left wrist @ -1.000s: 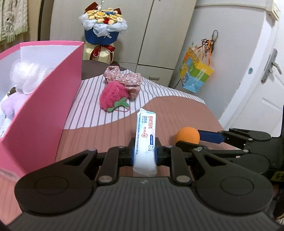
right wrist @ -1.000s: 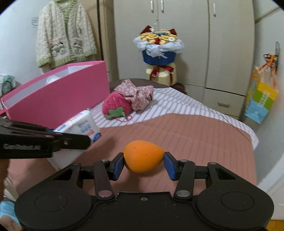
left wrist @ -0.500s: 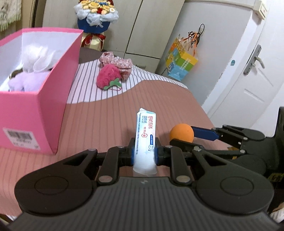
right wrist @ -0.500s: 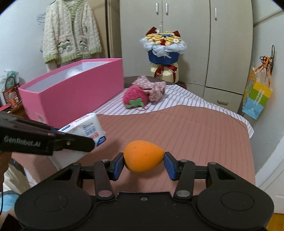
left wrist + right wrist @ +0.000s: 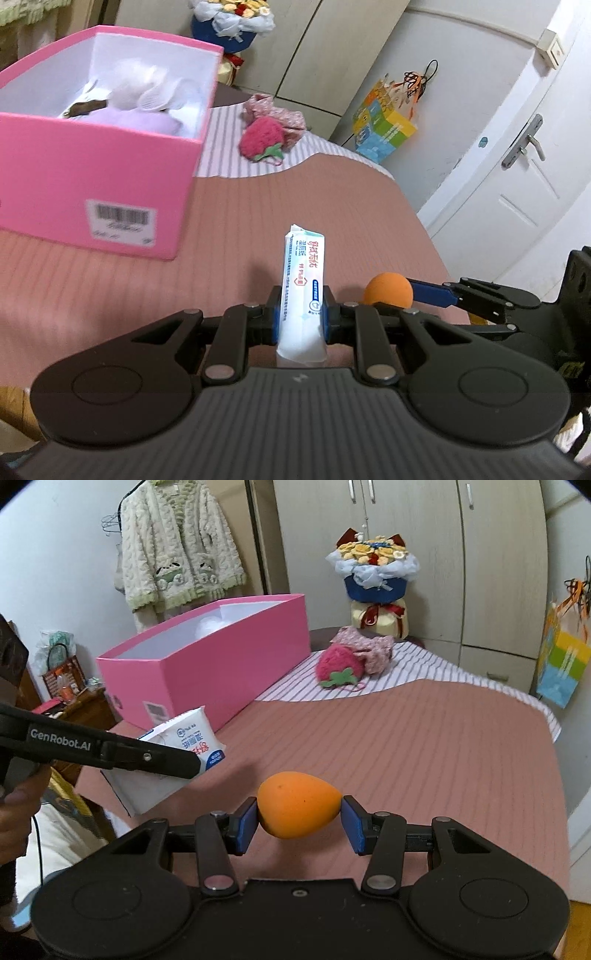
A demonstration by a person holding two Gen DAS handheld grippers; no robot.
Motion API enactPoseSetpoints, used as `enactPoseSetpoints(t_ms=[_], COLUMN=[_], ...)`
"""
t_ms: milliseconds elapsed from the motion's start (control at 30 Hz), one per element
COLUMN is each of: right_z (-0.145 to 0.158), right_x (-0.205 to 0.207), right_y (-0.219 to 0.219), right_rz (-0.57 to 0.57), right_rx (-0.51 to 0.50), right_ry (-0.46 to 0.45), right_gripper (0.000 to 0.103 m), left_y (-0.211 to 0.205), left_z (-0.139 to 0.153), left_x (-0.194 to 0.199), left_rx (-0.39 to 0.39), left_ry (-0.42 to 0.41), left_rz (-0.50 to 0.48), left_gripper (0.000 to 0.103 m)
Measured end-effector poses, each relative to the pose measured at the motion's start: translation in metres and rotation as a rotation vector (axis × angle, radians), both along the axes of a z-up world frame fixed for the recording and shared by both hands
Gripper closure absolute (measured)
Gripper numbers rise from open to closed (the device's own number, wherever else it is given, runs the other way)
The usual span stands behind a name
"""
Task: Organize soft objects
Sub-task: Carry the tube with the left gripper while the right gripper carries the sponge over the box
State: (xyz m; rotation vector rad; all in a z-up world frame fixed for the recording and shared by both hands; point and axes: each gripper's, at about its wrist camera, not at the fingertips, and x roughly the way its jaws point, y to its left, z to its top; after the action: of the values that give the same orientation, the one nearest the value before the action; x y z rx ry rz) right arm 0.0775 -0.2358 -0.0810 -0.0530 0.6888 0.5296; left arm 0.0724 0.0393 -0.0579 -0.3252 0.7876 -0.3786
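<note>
While both grippers hang above the brown ribbed bedspread (image 5: 424, 746), each pinches 1 soft item. The left gripper (image 5: 301, 321) has its blue-padded jaws pressed against a white plastic pack of tissues with blue and red print (image 5: 302, 284), which stands upright between them, clear of the cover. The right gripper (image 5: 298, 819) clamps an orange egg-shaped foam sponge (image 5: 298, 809) sideways between its 2 blue pads, narrow end toward the right pad. In the right wrist view the left gripper reaches in from the left edge, the tissue pack just beside the sponge but apart from it. An open pink cardboard box (image 5: 96, 184) sits on the bed to the left; inside it lie a white mesh puff (image 5: 147, 92) and a lilac plush piece (image 5: 136, 120). Farther back, on the striped sheet (image 5: 417, 668), a red knitted strawberry (image 5: 338, 666) touches a crumpled pink floral cloth (image 5: 369, 646).
</note>
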Motion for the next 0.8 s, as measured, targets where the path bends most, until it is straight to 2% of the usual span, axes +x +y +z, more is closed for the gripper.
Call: enactPoseSetpoints(t_ms=[233,400,600,800], right_z=[0.0,0.015,0.043,0.063], right_x=[0.001,0.002,0.007,0.026], right_y=[0.017,0.033,0.054,0.08], right_rz=[0.072,0.13,0.201,0.227], right_rx=[0.064,0.09,0.093,0.084], right_ry=[0.072,0.096,0.06,0.001], right_gripper=[0.049,0.049,0.049,0.049], left_y=[0.025,0.052,0.083,0.106], left_z=[0.005,0.019,0.05,0.072], left_x=[-0.017,-0.026,-0.034,-0.014], left_rx=[0.009,-0.003,0.037,0.068], left_ry=[0.023,0.032,-0.041,-0.097], left_rz=[0.009,-0.004,0.015,0.063], left_gripper=[0.085,0.085,0.085,0.085])
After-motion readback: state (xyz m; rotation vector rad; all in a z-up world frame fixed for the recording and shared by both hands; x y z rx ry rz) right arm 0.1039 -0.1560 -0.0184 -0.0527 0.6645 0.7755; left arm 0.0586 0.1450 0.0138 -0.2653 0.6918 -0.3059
